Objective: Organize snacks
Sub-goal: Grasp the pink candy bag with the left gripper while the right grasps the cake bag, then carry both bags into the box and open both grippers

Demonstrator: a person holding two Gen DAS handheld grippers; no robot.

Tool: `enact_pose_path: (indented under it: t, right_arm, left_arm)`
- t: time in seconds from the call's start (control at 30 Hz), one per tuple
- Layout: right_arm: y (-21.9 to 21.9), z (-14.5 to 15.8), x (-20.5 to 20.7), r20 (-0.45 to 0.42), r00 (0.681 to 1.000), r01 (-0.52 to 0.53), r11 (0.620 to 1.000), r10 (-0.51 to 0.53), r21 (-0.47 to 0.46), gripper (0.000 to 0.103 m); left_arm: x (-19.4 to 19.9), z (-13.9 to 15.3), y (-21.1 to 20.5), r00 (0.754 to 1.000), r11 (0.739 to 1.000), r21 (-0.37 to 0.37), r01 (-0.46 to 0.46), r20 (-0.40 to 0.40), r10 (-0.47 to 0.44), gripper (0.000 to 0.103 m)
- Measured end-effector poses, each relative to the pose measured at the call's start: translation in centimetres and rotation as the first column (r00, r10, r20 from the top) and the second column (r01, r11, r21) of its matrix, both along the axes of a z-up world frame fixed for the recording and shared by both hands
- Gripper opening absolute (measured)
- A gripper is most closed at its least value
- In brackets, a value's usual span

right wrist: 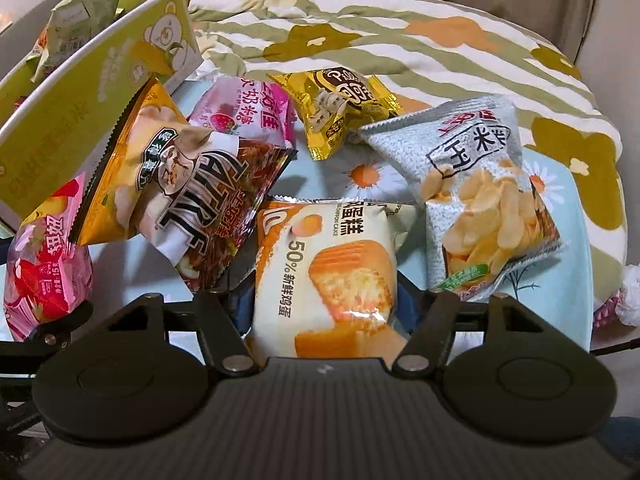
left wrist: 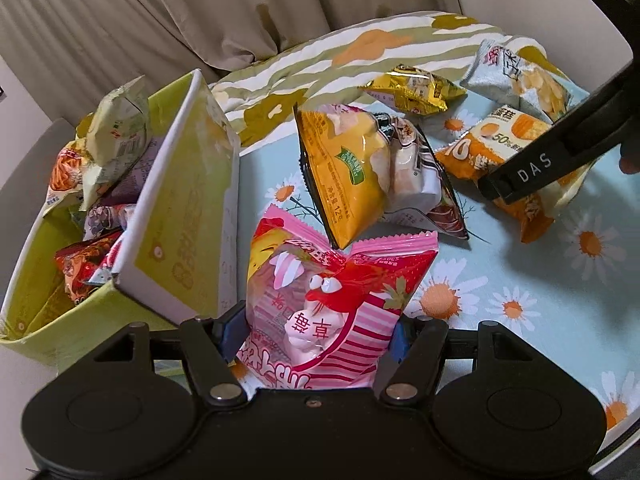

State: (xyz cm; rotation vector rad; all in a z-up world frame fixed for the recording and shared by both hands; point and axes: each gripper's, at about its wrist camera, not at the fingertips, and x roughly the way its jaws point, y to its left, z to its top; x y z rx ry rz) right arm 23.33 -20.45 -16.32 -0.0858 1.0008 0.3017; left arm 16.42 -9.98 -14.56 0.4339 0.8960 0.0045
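My left gripper [left wrist: 318,328] is shut on a pink strawberry snack bag [left wrist: 332,300], held upright next to the green box [left wrist: 180,216]; the bag also shows at the left of the right wrist view [right wrist: 48,272]. My right gripper [right wrist: 324,308] is shut on an orange-and-white chiffon cake pack [right wrist: 332,272], which the left wrist view shows at the right [left wrist: 500,148]. The green box holds several snack packets [left wrist: 104,160]. A yellow-and-brown chips bag [left wrist: 360,176] lies just behind the pink bag.
On the daisy-print blue sheet [left wrist: 500,280] lie a gold packet [right wrist: 340,108], a silver corn-chip bag [right wrist: 484,200] and a pink candy bag [right wrist: 248,108]. A striped floral duvet [right wrist: 420,40] is bunched behind. Beige curtains hang at the back.
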Motion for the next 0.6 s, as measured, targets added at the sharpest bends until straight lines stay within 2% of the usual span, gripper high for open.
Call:
enact_pose_path:
  t: [0.3,0.6]
  right_arm:
    - [-0.9,2.9,-2.1,0.032,0.999,0.039,0.998,-0.040,0.055,0.080]
    - [-1.1,7.5,-3.9,0.126,0.990,0.047,0.993,-0.061,0.111,0.079]
  left_arm:
    - [-1.9,3.0,0.1,0.998,1.000,0.001,-0.007,0.070,0.007,0.071]
    - [-4.0,7.1,0.4,0.986,1.000,0.003,-0.020,0.165,0.019,0.071]
